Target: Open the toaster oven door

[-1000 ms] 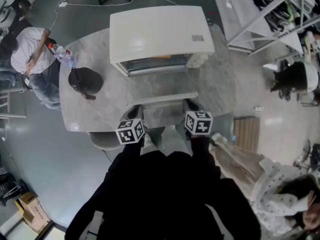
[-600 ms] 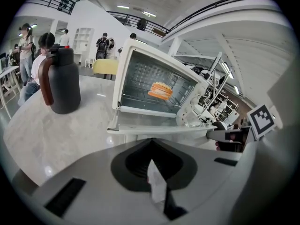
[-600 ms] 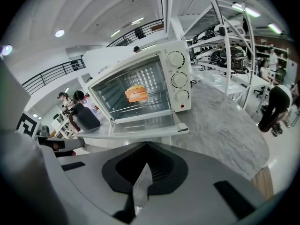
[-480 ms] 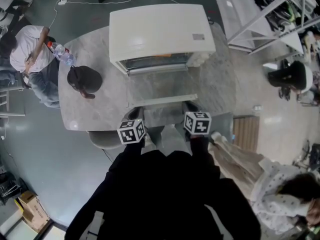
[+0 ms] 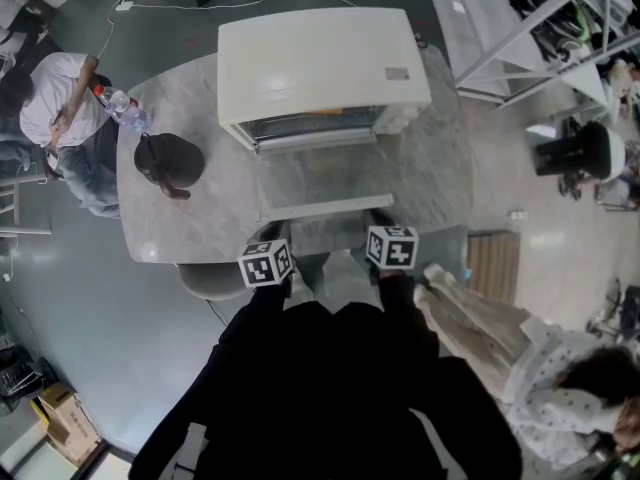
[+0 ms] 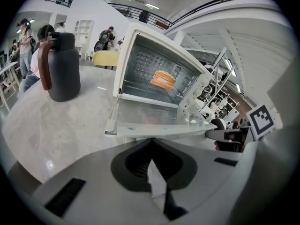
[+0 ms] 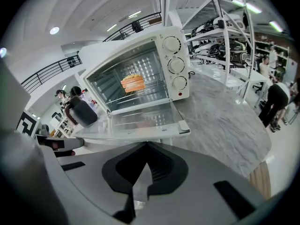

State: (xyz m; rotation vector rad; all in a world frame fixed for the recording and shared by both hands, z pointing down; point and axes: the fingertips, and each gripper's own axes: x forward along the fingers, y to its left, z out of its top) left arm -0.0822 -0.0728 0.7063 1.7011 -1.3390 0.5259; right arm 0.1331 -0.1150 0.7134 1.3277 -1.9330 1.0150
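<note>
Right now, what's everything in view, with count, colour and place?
toaster oven: one, white, on the table, door folded down open
food: one, orange, on the oven rack
jug: one, black, left of the oven
bottle: one, clear, table's far left corner
table: one, grey marble
person: one, white top, left of table
left gripper: one, grey, jaws together, near the door's front edge
right gripper: one, grey, jaws together, same edge

We count: 1 toaster oven (image 5: 322, 68) | 3 knobs (image 7: 176, 65) | 1 orange food item (image 7: 133, 83) inside | 1 desk (image 5: 200, 218) | 1 black jug (image 5: 170, 160) | 1 bottle (image 5: 125, 108) | 2 claws: left claw (image 5: 270, 226), right claw (image 5: 381, 215)
</note>
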